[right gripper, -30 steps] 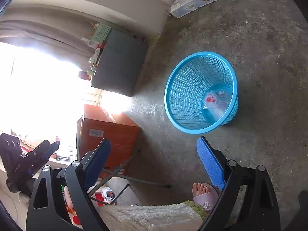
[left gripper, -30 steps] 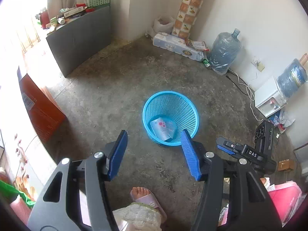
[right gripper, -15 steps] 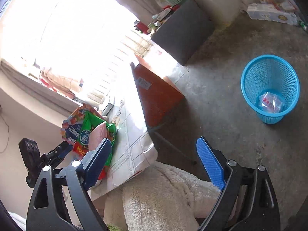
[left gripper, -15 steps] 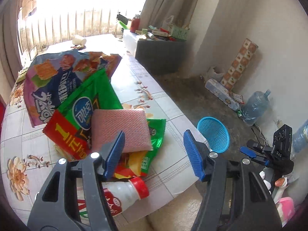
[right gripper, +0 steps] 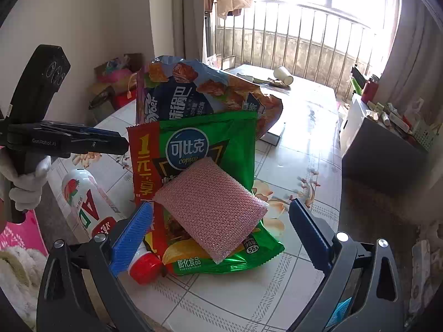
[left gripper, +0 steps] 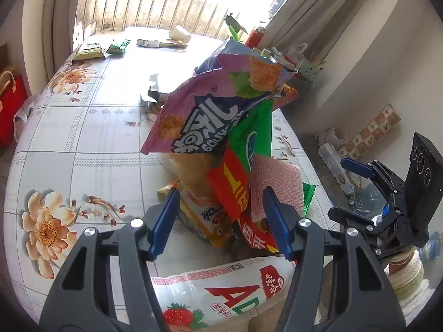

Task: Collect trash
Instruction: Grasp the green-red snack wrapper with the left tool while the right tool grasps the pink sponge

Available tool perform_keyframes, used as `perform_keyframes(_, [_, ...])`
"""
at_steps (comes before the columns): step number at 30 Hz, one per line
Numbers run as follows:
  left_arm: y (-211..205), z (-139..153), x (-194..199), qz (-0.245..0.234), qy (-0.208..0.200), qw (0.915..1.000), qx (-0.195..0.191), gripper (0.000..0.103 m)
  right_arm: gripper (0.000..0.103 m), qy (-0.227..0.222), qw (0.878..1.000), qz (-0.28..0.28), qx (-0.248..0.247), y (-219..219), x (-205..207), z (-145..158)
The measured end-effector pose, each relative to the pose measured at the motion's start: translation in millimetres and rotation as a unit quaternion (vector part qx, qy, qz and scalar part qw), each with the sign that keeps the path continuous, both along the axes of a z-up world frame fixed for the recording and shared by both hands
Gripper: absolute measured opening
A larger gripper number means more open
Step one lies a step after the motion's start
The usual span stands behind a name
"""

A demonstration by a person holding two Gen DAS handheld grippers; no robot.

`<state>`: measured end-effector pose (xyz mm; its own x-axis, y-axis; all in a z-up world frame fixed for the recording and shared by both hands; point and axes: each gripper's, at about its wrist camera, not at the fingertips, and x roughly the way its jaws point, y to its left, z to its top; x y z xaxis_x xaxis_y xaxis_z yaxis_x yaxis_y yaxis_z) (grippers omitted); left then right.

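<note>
Just ahead of the wide-apart right gripper point(right gripper: 221, 235), pink sponge point(right gripper: 213, 207).

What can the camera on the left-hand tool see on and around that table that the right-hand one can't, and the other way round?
Only the left wrist view shows the small green packets at the table's far end, the red bag beside the table and the right gripper, jaws open.

Only the right wrist view shows the bottle's red cap, the gloved hand and the left gripper side-on.

Both show the pink scouring pad on the green snack bag, the big purple-blue bag, the white strawberry bottle, the paper cup and the floral table.
</note>
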<state>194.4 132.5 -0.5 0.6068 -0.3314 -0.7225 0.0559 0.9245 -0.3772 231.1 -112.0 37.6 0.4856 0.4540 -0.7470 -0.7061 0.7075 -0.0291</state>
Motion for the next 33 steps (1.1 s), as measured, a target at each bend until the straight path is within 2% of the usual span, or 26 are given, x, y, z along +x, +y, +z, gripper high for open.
perform_keyframes(4, [0, -5, 8, -0.005, 0.000, 1.0000, 0.001, 0.051, 0.096, 0.010, 0.995, 0.067, -0.069, 36, 14, -14])
perform_keyframes(7, [-2, -8, 13, -0.014, 0.003, 0.9999, -0.002, 0.043, 0.096, 0.017, 0.991, 0.093, -0.096, 52, 21, -23])
perform_keyframes(9, [-3, -10, 15, -0.021, 0.006, 0.9997, -0.006, 0.038, 0.096, 0.023, 0.989, 0.100, -0.109, 58, 23, -29])
perform_keyframes(11, [-5, -13, 16, -0.024, 0.009, 0.9996, -0.006, 0.027, 0.096, 0.032, 0.986, 0.109, -0.119, 62, 27, -34])
perform_keyframes(14, [-4, -14, 15, -0.025, 0.007, 0.9996, -0.010, 0.016, 0.096, 0.037, 0.983, 0.114, -0.139, 67, 25, -45])
perform_keyframes(19, [-4, -13, 14, -0.026, -0.006, 0.9996, -0.012, 0.011, 0.096, 0.020, 0.980, 0.101, -0.171, 76, 22, -54])
perform_keyframes(21, [-6, -11, 12, -0.030, -0.015, 0.9994, -0.009, 0.009, 0.096, 0.020, 0.981, 0.099, -0.167, 75, 19, -54])
perform_keyframes(24, [-10, -6, 9, -0.038, -0.029, 0.9989, -0.003, 0.007, 0.090, 0.019, 0.983, 0.094, -0.155, 71, 15, -48])
perform_keyframes(33, [-25, 20, -11, -0.073, -0.082, 0.9940, -0.002, 0.002, 0.086, -0.014, 0.993, 0.059, -0.105, 41, -16, -11])
